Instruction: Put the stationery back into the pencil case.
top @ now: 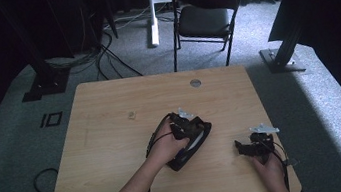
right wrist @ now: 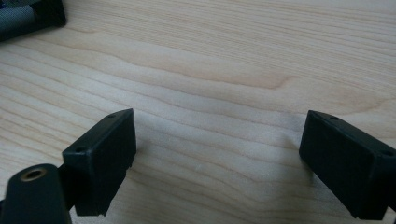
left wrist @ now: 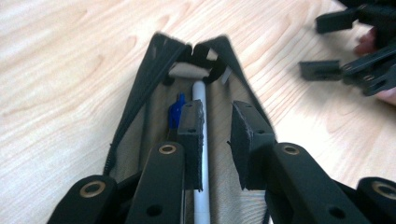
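A black pencil case (top: 183, 161) lies unzipped near the middle of the wooden table (top: 113, 134). In the left gripper view its tan lining (left wrist: 154, 121) shows, with a white pen (left wrist: 200, 100) and a blue pen (left wrist: 176, 109) lying lengthwise inside. My left gripper (left wrist: 217, 121) hangs just above the case's mouth, its pads a narrow gap apart and pressing on nothing; the white pen runs below the left pad. In the high view the left gripper (top: 186, 124) sits over the case. My right gripper (right wrist: 217, 140) stands wide open over bare wood to the right of the case (top: 243, 146).
The right gripper's jaws (left wrist: 345, 46) show at the top right of the left gripper view, close to the case. A round grommet (top: 195, 83) sits near the table's far edge. A black folding chair (top: 205, 15) stands behind the table.
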